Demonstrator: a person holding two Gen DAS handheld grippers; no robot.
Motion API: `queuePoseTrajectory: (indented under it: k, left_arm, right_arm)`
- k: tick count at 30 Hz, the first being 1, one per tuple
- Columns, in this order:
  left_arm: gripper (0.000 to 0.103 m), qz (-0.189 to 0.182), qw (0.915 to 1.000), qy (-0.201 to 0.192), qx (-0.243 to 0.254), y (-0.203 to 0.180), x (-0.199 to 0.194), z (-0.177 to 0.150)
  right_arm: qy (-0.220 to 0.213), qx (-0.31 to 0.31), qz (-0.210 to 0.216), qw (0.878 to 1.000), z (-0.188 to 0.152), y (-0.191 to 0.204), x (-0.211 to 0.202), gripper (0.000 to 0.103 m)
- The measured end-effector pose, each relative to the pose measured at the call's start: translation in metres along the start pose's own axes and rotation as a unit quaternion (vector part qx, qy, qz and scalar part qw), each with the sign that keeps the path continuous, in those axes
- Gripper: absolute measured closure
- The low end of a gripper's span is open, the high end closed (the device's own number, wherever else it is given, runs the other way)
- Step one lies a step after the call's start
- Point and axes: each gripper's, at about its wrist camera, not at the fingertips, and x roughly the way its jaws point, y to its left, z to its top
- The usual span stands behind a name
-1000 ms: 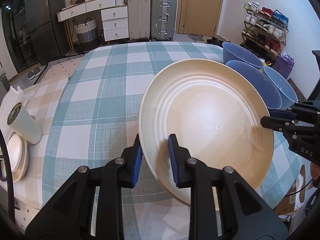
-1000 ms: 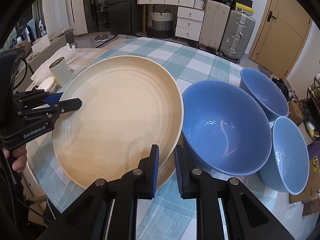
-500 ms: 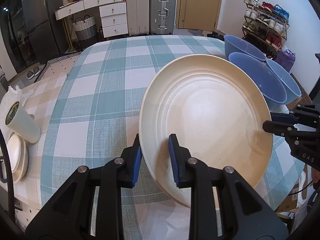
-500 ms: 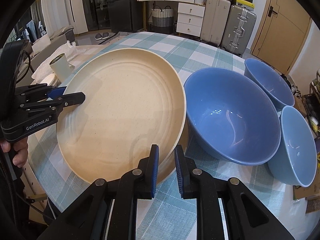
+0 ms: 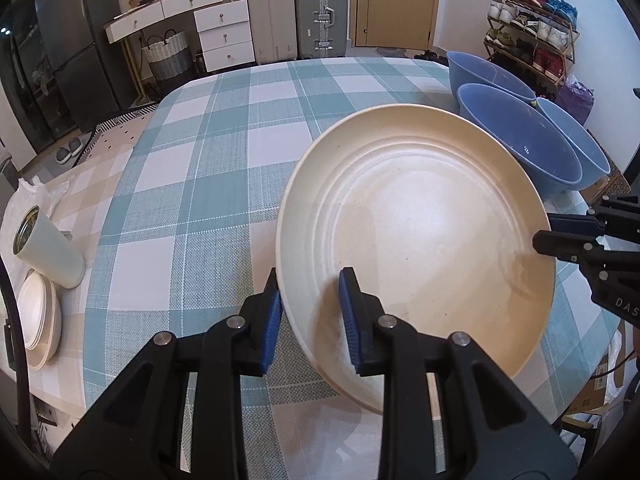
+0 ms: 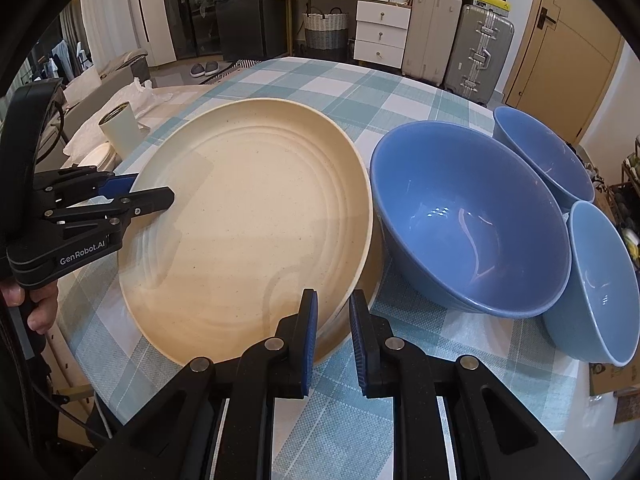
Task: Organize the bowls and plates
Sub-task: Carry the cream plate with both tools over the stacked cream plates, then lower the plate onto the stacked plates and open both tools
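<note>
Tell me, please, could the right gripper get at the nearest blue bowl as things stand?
Probably not yet: the right gripper is clamped on the cream plate's rim. The nearest blue bowl sits just beside it, unobstructed once freed.

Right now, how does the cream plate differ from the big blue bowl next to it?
The cream plate is shallow with ringed steps; the big blue bowl is deep and smooth-walled. The plate is clamped at opposite rims by the left gripper and right gripper; the bowl is ungripped, leaning on the checked tablecloth. Both are empty.
</note>
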Motion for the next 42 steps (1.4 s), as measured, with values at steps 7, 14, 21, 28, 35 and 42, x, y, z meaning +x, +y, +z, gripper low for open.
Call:
queuePoseTrajectory:
  k: [7,14,21,28,35,42]
  left_arm:
    - [0.079,0.003,0.9999,0.007,0.010,-0.006,0.008,-0.002]
    - [0.078,0.015,0.9997,0.009,0.020,-0.011,0.014,-0.003]
    - [0.076,0.028,0.9989,0.013,0.036,-0.016,0.020,-0.006]
    - [0.076,0.040,0.9979,0.015,0.048,-0.023,0.026,-0.009]
    - [0.076,0.044,0.9976,0.014,0.053,-0.024,0.027,-0.009]
    - [0.075,0.034,0.9982,0.016,0.048,-0.022,0.027,-0.009]
  right_arm:
    - [0.005,0.008,-0.005,1.000,-0.001,-0.004,0.006,0.086]
    - [0.010,0.003,-0.013,1.000,-0.002,-0.003,0.011,0.086]
    - [0.013,-0.006,-0.028,1.000,-0.003,0.001,0.014,0.086]
    - [0.016,-0.013,-0.041,0.999,-0.006,0.003,0.018,0.085]
    - [0.015,-0.018,-0.049,0.999,-0.008,0.004,0.019,0.085]
    - [0.013,-0.014,-0.043,0.999,-0.009,0.003,0.019,0.082]
